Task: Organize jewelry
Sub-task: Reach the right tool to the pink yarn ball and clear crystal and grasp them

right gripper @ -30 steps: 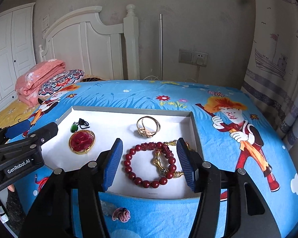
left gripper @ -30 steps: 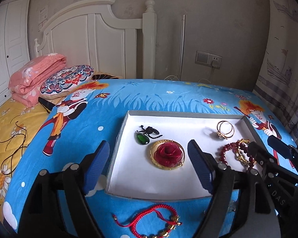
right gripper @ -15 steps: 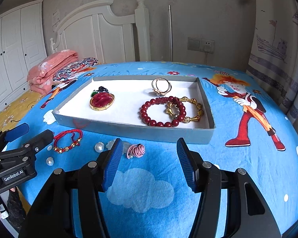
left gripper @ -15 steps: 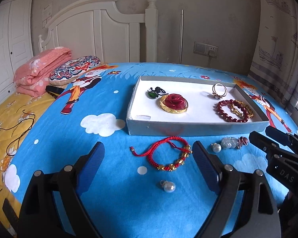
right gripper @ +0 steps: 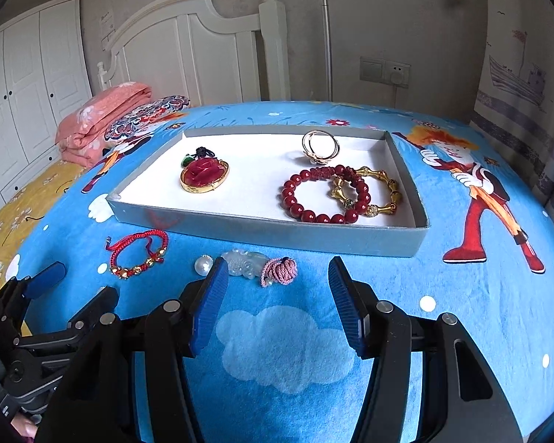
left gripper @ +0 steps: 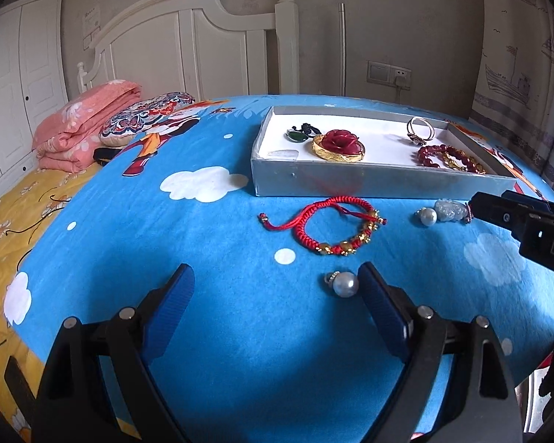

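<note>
Tray [right gripper: 351, 238]: grey-walled, white-floored, on the blue cartoon blanket [right gripper: 291, 350]; holds a red rose brooch [right gripper: 204, 175], a red bead bracelet [right gripper: 323, 193] overlapping a gold bracelet [right gripper: 382, 193], gold rings [right gripper: 320, 144] and a green pendant [left gripper: 295, 136].
Loose jewelry: red cord bracelet [left gripper: 334, 229], pale carved pendant [right gripper: 244, 263] and pearl [right gripper: 203, 265] lie on the blanket in front of the tray.
Left wrist view only: a second pearl [left gripper: 345, 284] just beside the inner face of one pad.
Right wrist view only: a pink knotted ornament [right gripper: 280, 270] beside the carved pendant; the green pendant is mostly hidden behind the brooch.
Left gripper [left gripper: 277, 297]: jaws wide, just widened further, nothing gripped.
Right gripper [right gripper: 277, 301]: jaws moderately apart, nothing between them.
Writing: "DA" legible on the right gripper body in the left wrist view, remainder cut off.
Hard to make out: notice on the wall [left gripper: 91, 27], text unreadable.
</note>
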A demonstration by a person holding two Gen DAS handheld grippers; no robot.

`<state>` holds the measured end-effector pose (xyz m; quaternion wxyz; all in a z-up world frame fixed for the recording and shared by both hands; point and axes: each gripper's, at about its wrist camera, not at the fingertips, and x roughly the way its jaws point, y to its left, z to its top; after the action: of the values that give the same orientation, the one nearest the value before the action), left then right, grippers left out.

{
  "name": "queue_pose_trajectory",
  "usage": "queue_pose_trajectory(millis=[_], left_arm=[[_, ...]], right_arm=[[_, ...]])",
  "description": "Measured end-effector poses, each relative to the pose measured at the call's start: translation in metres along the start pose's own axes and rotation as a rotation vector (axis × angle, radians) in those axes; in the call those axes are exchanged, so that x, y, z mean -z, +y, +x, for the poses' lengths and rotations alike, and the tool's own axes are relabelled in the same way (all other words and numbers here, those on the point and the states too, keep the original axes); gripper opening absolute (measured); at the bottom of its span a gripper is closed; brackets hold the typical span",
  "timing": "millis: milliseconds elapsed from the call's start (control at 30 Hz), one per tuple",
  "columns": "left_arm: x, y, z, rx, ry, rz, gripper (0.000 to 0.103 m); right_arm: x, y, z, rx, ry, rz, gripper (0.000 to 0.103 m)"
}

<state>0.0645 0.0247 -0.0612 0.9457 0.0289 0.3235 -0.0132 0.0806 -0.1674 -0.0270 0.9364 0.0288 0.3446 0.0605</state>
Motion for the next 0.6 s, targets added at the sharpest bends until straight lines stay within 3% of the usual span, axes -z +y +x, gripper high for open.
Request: queue_pose_trajectory(millis=[367, 500, 600], left_arm=[[-0.017, 0.003, -0.004, 0.011, -0.024, -0.007, 0.086], [-0.022, 0.006, 0.009, 0.020, 0.026, -0.023, 0.068], [-0.023, 0.011, 0.015, 0.038, 0.047, -0.048, 0.066]], right_arm=[[-0.009, 0.002, 0.017, 0.015, 0.066, 0.034, 0.054], [-0.008, 0.000, 0.020, 0.012, 0.083, 0.046, 0.054], [-0.009, -0.002, 0.021, 0.006, 0.085, 0.058, 0.054]])
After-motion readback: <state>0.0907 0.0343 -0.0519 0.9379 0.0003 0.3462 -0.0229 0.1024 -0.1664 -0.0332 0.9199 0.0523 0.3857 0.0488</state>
